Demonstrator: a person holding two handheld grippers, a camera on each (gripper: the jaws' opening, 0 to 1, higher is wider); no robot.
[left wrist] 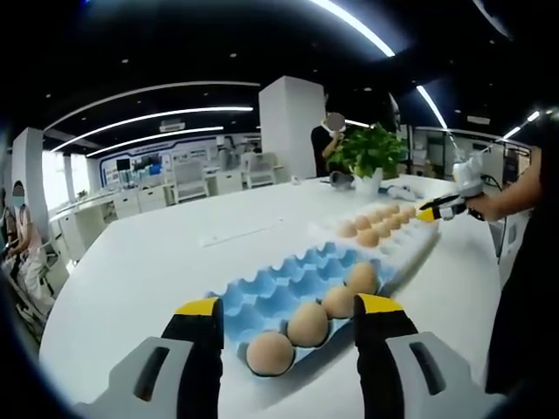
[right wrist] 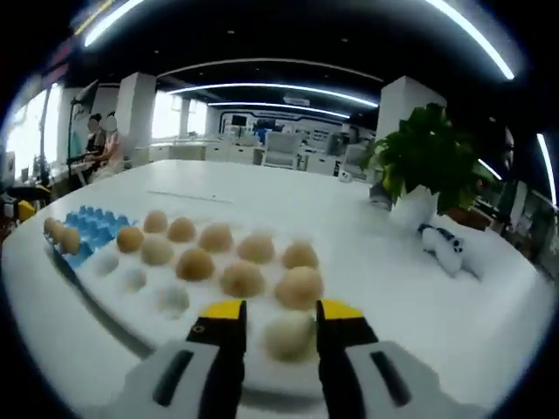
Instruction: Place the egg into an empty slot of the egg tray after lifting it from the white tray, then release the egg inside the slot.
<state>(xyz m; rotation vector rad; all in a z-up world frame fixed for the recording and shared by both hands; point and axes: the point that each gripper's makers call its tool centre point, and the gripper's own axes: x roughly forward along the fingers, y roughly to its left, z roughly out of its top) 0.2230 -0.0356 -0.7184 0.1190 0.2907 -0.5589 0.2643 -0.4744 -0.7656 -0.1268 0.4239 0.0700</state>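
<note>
A blue egg tray (left wrist: 271,288) lies just ahead of my left gripper (left wrist: 288,307), which is open and holds nothing. Several brown eggs (left wrist: 307,323) fill the tray's near row. Beyond it stands the white tray (left wrist: 410,249) with more brown eggs (left wrist: 367,236). My right gripper (left wrist: 434,210), held by a person's hand, hovers at that tray's far end. In the right gripper view, my right gripper (right wrist: 281,311) is open, its jaws closely flanking a pale egg (right wrist: 288,336) that sits in the white tray (right wrist: 105,301). A thin gap shows beside the egg. The blue egg tray (right wrist: 92,229) lies far left.
A potted plant (right wrist: 428,166) and a small white-and-black object (right wrist: 450,249) stand on the white table (left wrist: 157,271) behind the trays. A person (left wrist: 327,140) stands by a pillar at the back. The operator's dark sleeve (left wrist: 524,262) is at the right.
</note>
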